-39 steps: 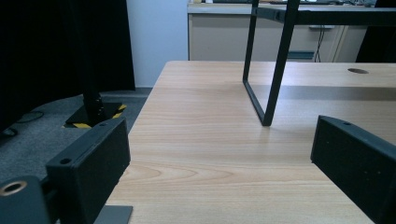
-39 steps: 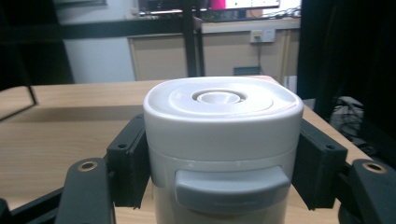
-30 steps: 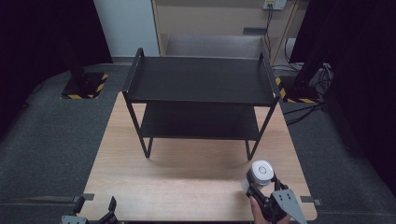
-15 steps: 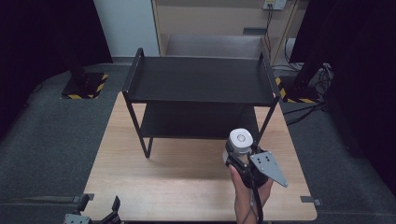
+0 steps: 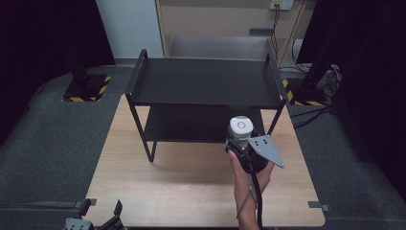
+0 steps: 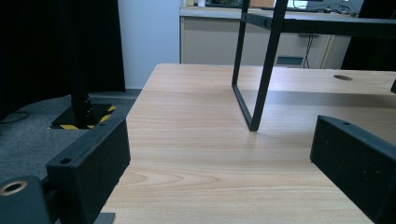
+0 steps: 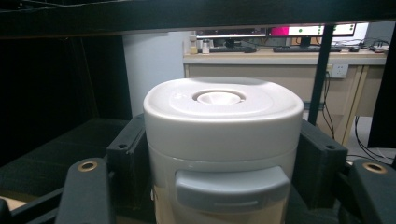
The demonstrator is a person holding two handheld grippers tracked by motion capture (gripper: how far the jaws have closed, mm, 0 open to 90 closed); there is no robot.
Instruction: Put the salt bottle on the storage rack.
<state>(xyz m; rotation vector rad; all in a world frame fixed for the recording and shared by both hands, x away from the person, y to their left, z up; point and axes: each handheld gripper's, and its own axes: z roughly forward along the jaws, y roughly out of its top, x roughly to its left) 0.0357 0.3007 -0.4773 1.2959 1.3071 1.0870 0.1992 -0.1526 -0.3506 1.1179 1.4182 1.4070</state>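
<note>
Right gripper [image 5: 242, 143], jaws clamped on white canister [image 7: 223, 140], has moved forward to rack's lower shelf [image 5: 191, 123]; placement looks imminent. Left gripper [image 5: 98, 218] idle at worktop [image 5: 167, 182] edge, jaws wide, empty.

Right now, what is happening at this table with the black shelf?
A person's right hand holds the right gripper, and its jaws are shut on a white container with a lid. The container is at the front of the black shelf, at the level of the lower board, so it seems to be going in there. The left gripper sits at the near left edge of the wooden table, jaws open and holding nothing.
</note>
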